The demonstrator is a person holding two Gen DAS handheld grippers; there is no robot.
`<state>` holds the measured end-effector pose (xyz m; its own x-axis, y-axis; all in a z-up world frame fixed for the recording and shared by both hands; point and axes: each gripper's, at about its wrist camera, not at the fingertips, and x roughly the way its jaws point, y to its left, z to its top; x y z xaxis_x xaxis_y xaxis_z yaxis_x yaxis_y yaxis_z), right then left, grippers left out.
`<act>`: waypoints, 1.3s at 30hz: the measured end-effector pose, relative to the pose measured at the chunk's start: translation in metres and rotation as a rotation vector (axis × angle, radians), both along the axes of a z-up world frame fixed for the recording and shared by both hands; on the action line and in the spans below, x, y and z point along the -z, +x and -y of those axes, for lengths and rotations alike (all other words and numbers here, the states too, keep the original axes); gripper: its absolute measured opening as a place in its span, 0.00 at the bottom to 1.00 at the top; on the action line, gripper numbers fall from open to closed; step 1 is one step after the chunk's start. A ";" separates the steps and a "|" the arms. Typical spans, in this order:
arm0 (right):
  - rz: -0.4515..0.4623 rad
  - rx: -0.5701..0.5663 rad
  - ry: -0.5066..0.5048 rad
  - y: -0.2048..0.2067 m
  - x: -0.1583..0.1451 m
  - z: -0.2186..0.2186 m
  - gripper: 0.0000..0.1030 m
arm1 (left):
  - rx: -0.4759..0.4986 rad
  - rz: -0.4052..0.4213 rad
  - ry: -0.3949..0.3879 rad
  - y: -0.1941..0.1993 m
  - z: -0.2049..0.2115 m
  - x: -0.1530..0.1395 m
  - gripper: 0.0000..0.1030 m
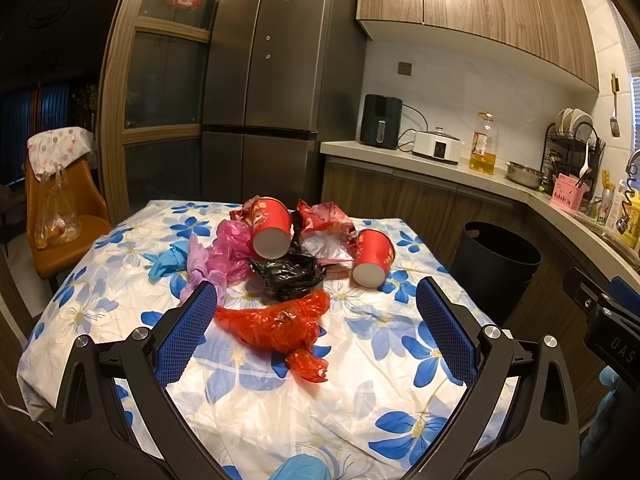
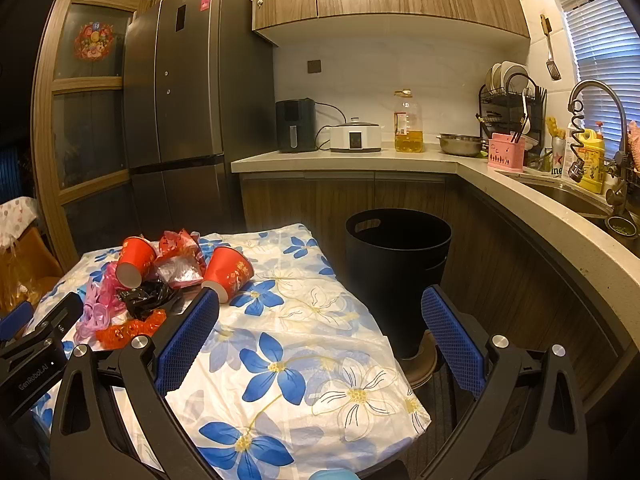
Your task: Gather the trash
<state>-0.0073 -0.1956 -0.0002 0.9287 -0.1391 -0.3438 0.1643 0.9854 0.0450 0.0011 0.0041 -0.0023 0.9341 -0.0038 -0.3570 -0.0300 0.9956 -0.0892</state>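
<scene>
Trash lies heaped on a table under a blue-flowered cloth (image 1: 280, 400). A crumpled red plastic bag (image 1: 276, 326) is nearest, between the wide-apart fingers of my open left gripper (image 1: 316, 300), which touch nothing. Behind it are a black bag (image 1: 290, 274), pink plastic (image 1: 230, 250), a blue glove (image 1: 168, 262) and two tipped red paper cups (image 1: 272, 226) (image 1: 374, 258). A black bin (image 2: 398, 276) stands on the floor off the table's right side. My right gripper (image 2: 320, 310) is open and empty over the cloth (image 2: 312, 360), with a red cup (image 2: 228, 274) by its left fingertip.
An L-shaped counter (image 2: 360, 158) along the back and right carries an air fryer, cooker, oil bottle (image 2: 408, 124), steel bowl, dish rack and sink (image 2: 580, 200). A grey fridge (image 1: 260, 80) stands behind the table. An orange chair (image 1: 64, 220) with a hanging bag is at left.
</scene>
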 end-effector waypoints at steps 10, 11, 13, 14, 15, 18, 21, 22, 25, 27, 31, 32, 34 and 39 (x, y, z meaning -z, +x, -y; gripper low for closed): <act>0.003 0.002 0.000 -0.001 -0.001 0.000 0.95 | 0.000 0.001 -0.001 0.000 0.000 0.000 0.95; 0.003 0.002 0.001 -0.001 -0.001 0.000 0.95 | 0.000 0.002 -0.001 -0.001 0.000 0.000 0.95; 0.004 0.002 0.001 -0.002 -0.002 0.000 0.95 | 0.000 0.002 -0.002 -0.001 0.000 0.000 0.95; 0.004 0.003 0.001 -0.002 -0.002 0.000 0.95 | 0.000 0.001 -0.001 -0.001 0.000 -0.001 0.95; 0.004 0.003 0.001 -0.002 -0.002 0.000 0.95 | 0.000 0.001 0.000 0.000 0.000 0.000 0.95; 0.004 0.003 0.002 -0.002 -0.002 0.000 0.95 | 0.000 0.001 -0.002 -0.001 0.000 -0.001 0.95; 0.004 0.002 0.001 -0.002 -0.002 0.000 0.95 | 0.000 0.001 -0.001 -0.001 0.000 -0.001 0.95; 0.004 0.002 0.001 -0.002 -0.002 0.000 0.95 | -0.001 0.001 -0.001 -0.001 0.000 -0.001 0.95; 0.004 0.002 0.001 -0.002 -0.002 0.000 0.95 | -0.001 0.001 -0.001 -0.001 0.000 -0.001 0.95; 0.006 0.002 0.003 -0.002 -0.002 0.001 0.95 | -0.001 0.001 -0.002 -0.001 0.000 -0.001 0.95; 0.006 0.005 0.002 -0.002 -0.002 0.000 0.95 | 0.000 0.001 -0.001 -0.001 0.000 -0.001 0.95; 0.006 0.004 0.002 -0.002 -0.002 0.000 0.95 | -0.001 0.001 -0.001 -0.001 0.000 -0.001 0.95; 0.006 0.004 0.002 -0.002 -0.002 0.000 0.95 | 0.001 0.002 -0.003 -0.001 0.000 -0.001 0.95; 0.005 0.004 0.002 -0.002 -0.002 0.000 0.95 | 0.000 0.001 -0.003 -0.001 0.000 0.000 0.95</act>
<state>-0.0093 -0.1960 0.0018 0.9298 -0.1420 -0.3395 0.1679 0.9846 0.0482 0.0003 0.0046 -0.0018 0.9344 -0.0048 -0.3561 -0.0299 0.9953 -0.0920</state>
